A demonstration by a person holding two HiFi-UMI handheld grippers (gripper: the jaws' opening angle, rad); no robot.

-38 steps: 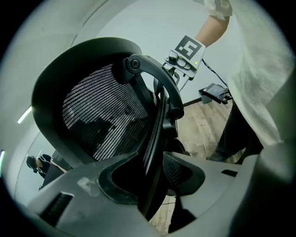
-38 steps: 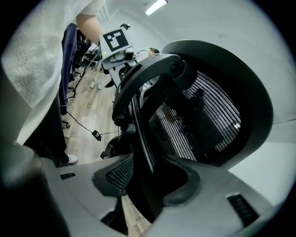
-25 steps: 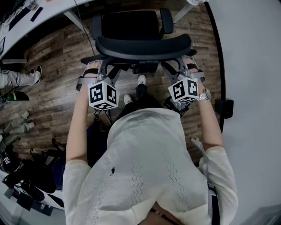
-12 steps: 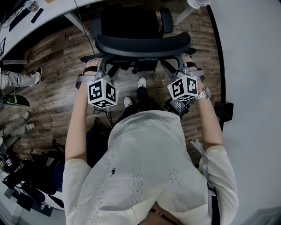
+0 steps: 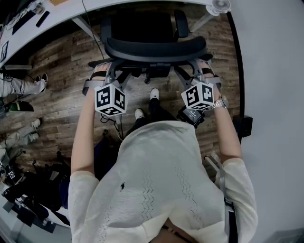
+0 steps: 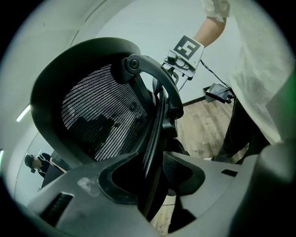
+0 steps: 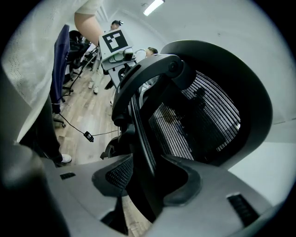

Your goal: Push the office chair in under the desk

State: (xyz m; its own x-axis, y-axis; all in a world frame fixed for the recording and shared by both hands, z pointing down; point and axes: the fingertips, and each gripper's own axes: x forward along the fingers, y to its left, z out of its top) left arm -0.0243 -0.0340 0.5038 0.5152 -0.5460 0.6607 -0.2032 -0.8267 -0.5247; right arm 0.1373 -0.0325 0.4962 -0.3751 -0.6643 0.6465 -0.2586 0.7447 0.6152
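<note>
Gripped office chair (image 5: 156, 47) nearer desk (image 5: 61, 9), wood floor (image 5: 61, 95)

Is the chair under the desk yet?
Not fully. The office chair seat reaches the desk edge; the backrest stands outside, left gripper and right gripper shut on it.

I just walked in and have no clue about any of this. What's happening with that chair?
A person stands behind a black office chair, holding a pair of tongs in each hand. The left tongs and the right tongs each clamp a side edge of the chair's mesh back. The chair faces a white desk, with its seat close to the desk's edge but not tucked fully under.
</note>
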